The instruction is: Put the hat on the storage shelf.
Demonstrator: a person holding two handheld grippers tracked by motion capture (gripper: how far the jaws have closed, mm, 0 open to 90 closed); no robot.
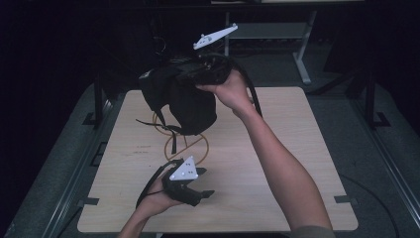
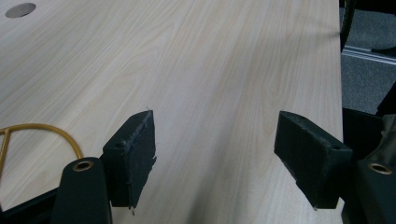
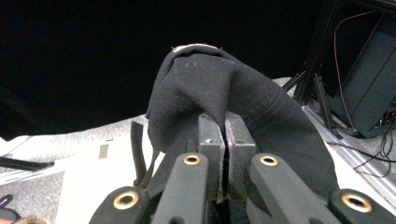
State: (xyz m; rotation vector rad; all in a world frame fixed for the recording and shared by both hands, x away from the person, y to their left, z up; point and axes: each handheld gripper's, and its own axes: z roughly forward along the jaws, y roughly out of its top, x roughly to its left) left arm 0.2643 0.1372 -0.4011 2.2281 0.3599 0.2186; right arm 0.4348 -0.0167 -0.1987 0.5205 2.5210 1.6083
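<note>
A: Item one, the black garment [image 1: 181,96]. Location?

B: Lifted off the table [image 1: 297,163], hanging over its far left part, straps dangling. The right gripper [image 1: 214,68] holds it up from the far side; in the right gripper view the jaws are pressed together on a fold of the cloth [image 3: 219,88].

A: Item two, the yellow hanger [image 1: 184,144].

B: Flat on the table, just below the hanging garment, partly hidden by it. Its curved end also shows at the left edge of the left gripper view [image 2: 42,130].

A: Item three, the left gripper [image 1: 190,186].

B: Near edge of the table, left of centre, resting low in the hand. Jaws stand wide apart with nothing between them, bare wood ahead.

A: Step in hand?

B: By my reading, the garment is raised and held clear, and the hanger has not yet been picked up.

A: Next move calls for?

B: Probably the left gripper reaching forward to the hanger and closing on its wire, while the right keeps the cloth high enough that the straps do not snag.
</note>
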